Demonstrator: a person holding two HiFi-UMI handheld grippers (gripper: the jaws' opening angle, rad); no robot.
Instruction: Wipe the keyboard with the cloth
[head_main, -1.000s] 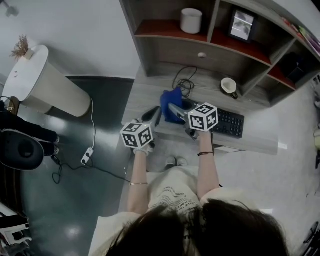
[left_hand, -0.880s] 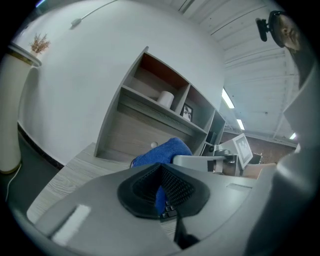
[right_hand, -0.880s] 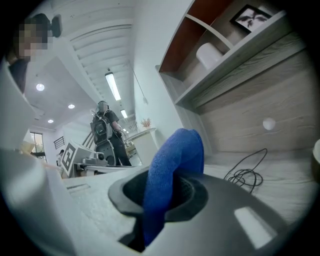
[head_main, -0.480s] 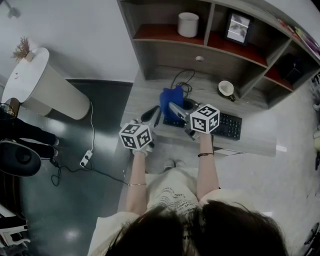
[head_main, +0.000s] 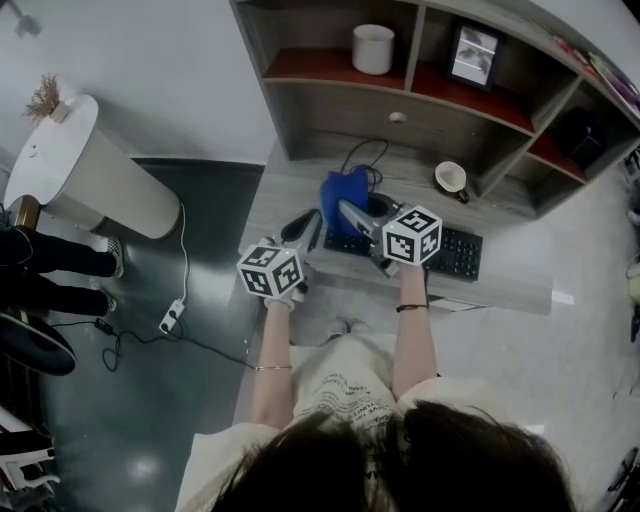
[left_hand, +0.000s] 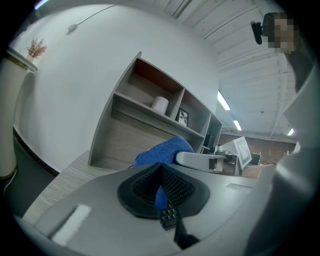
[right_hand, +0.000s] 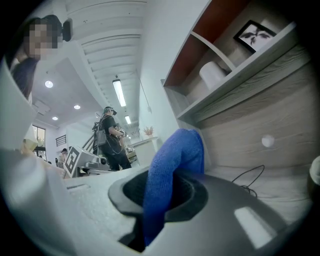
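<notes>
1. The blue soft fabric cloth (head_main: 343, 198) is bunched into a thick fold and pinched between the closed jaws of the right claw (head_main: 350, 213). Its loose end rises past the jaws and curls over. It sits over the keyboard's left end; contact cannot be told.
2. The black flat rectangular keyboard (head_main: 455, 252) lies flat on the pale grey wood-grain surface (head_main: 500, 285). Its left end is hidden under the cloth and its right keys are uncovered.

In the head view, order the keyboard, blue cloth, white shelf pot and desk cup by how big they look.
1. keyboard, though the right gripper covers part of it.
2. blue cloth and white pot: too alike to rank.
3. cup, smallest.
</notes>
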